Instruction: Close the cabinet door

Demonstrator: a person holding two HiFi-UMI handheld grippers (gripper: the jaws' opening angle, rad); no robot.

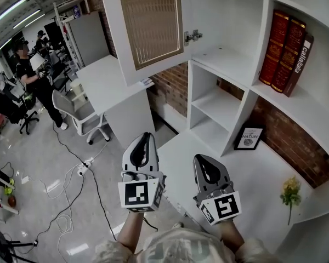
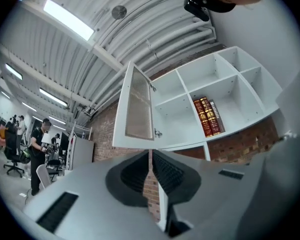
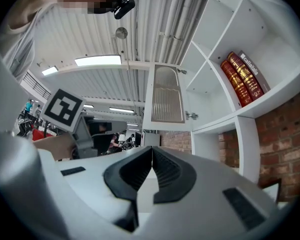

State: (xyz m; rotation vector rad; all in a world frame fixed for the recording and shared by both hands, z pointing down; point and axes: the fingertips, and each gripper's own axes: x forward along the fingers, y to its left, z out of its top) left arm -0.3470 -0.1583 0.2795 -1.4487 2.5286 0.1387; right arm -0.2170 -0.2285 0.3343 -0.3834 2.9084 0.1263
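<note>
The white cabinet door [image 1: 148, 23] with a ribbed glass panel stands swung wide open, hinged [image 1: 193, 36] to the upper shelf compartment [image 1: 225, 21]. In the left gripper view the door [image 2: 137, 109] hangs ahead and above; the same door [image 3: 166, 101] shows in the right gripper view. My left gripper [image 1: 144, 139] is shut with nothing in it, below the door's lower edge and apart from it. My right gripper [image 1: 207, 164] is also shut and empty, lower and to the right, over the white counter [image 1: 263, 174].
Red books [image 1: 288, 51] stand in the upper right compartment. A small framed sign [image 1: 249, 138] and a yellow flower [image 1: 290, 192] sit on the counter. A white desk [image 1: 107, 84], a chair [image 1: 71, 111], floor cables [image 1: 71, 190] and people [image 1: 30, 73] are at the left.
</note>
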